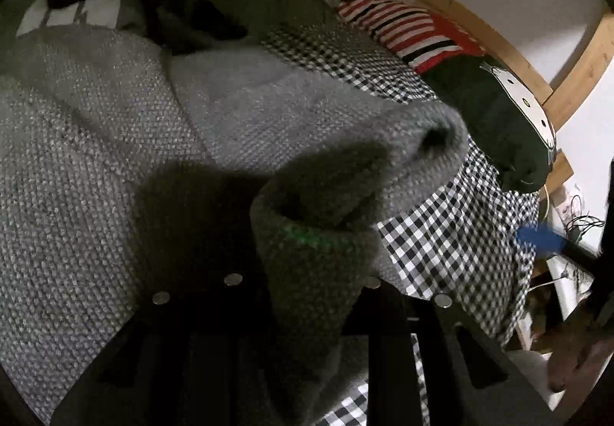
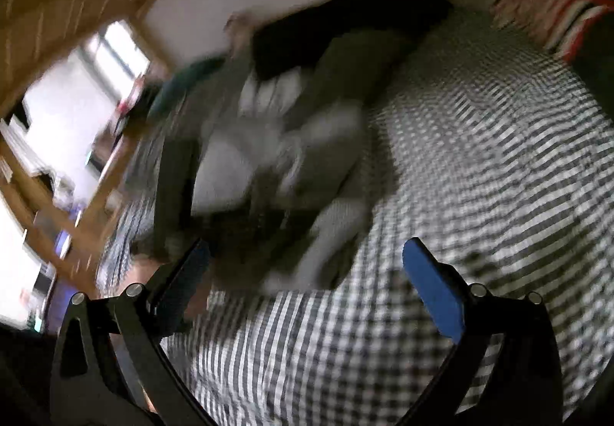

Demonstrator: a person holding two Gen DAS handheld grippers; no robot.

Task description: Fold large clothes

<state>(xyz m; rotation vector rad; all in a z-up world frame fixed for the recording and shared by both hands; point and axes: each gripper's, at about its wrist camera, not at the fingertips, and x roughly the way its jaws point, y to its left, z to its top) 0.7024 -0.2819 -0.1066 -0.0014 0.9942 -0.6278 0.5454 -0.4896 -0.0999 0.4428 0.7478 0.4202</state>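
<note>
Left wrist view alone shows left claw [image 1: 307, 272] clamped on grey knit sweater [image 1: 115, 142]; right claw [image 2: 307, 284] gapes apart, empty.

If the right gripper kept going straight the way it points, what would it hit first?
Probably the checked sheet, near the grey sweater. The right gripper is open and empty; blur makes depth uncertain.

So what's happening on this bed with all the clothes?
A person is folding clothes with a handheld gripper in each hand. The left gripper is clamped on a bunched part of a grey knit sweater, which lies on the black-and-white checked bedspread. The right gripper is open and empty above the bedspread. More clothes, dark and striped, are piled further back.
</note>
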